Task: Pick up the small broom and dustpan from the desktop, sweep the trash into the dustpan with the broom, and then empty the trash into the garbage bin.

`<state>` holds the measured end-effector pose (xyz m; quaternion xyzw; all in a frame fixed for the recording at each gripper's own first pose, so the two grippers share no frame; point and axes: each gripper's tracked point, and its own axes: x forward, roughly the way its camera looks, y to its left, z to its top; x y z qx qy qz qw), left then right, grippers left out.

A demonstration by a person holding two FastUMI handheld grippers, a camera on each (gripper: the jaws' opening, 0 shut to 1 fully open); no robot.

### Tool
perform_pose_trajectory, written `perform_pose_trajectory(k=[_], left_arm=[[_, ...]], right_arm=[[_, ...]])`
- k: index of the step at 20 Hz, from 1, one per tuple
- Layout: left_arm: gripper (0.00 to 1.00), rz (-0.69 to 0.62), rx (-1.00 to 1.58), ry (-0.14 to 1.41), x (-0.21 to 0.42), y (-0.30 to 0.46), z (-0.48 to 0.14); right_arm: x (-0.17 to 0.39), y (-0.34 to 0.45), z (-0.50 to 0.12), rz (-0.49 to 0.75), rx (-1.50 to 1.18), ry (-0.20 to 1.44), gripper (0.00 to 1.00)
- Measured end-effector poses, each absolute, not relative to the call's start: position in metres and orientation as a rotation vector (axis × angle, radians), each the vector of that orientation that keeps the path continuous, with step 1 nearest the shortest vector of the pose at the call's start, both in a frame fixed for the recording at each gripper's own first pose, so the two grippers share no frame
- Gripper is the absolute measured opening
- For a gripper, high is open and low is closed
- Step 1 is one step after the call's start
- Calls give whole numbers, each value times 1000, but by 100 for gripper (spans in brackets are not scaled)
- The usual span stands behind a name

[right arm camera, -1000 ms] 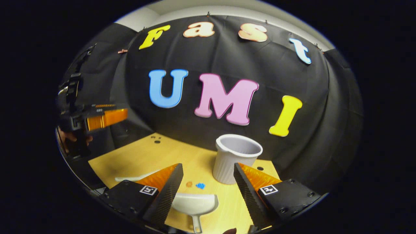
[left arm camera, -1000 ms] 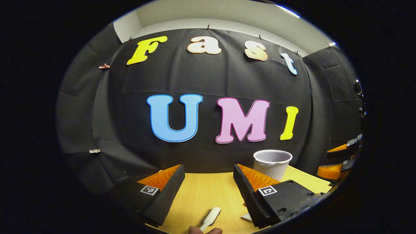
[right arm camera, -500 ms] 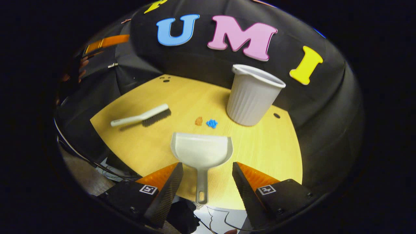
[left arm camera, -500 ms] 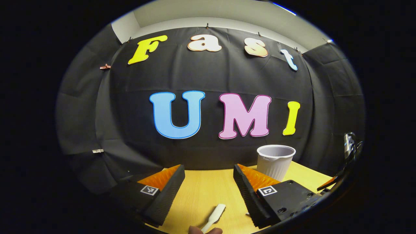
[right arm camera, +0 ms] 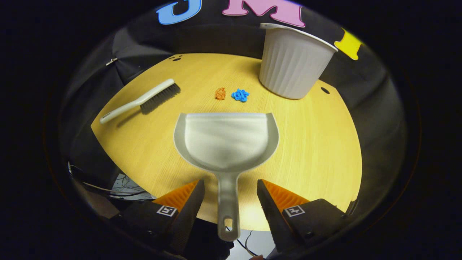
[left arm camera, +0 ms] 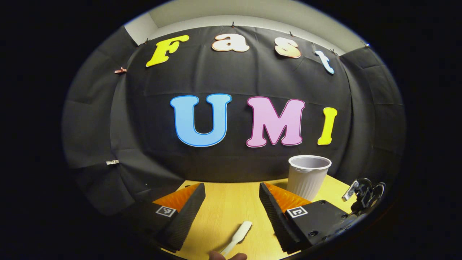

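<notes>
Since the earlier frame, the right gripper (right arm camera: 229,202) was lowered over the dustpan (right arm camera: 225,139), centre frame, jaws open astride its handle. Left gripper (left arm camera: 231,206) was held open above the broom (left arm camera: 236,236) handle, bottom centre.

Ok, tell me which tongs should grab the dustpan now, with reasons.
Right. In the right gripper view the right tongs are open with the dustpan handle lying between the fingers, pointing back at them. The left tongs are open over the broom handle instead, better suited to that.
</notes>
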<state>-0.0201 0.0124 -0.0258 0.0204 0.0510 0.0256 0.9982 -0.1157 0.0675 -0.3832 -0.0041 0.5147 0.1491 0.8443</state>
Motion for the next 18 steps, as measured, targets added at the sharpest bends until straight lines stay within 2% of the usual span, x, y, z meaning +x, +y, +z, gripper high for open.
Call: perform_pose_trajectory(k=[8,11,12,14,15,17,18], left_arm=[[95,73,46,124,-22,14,-27],[96,82,35,134,-21,15,-27],[95,87,36,139,-21,15,-28],[96,99,39,145,-22,15,-28],[96,103,37,150,-21,15,-26],[95,114,33,154,-22,16,-27],[96,119,32,155,-22,17,-28]], right_arm=[[-109,84,-419,312,15,1231,89],[-109,86,-430,303,22,1274,83],[-106,86,-423,295,34,1260,76],[-107,88,-430,298,29,1278,69],[-107,87,-427,304,24,1293,69],[-106,88,-431,302,22,1308,53],[-107,88,-430,301,19,1303,41]])
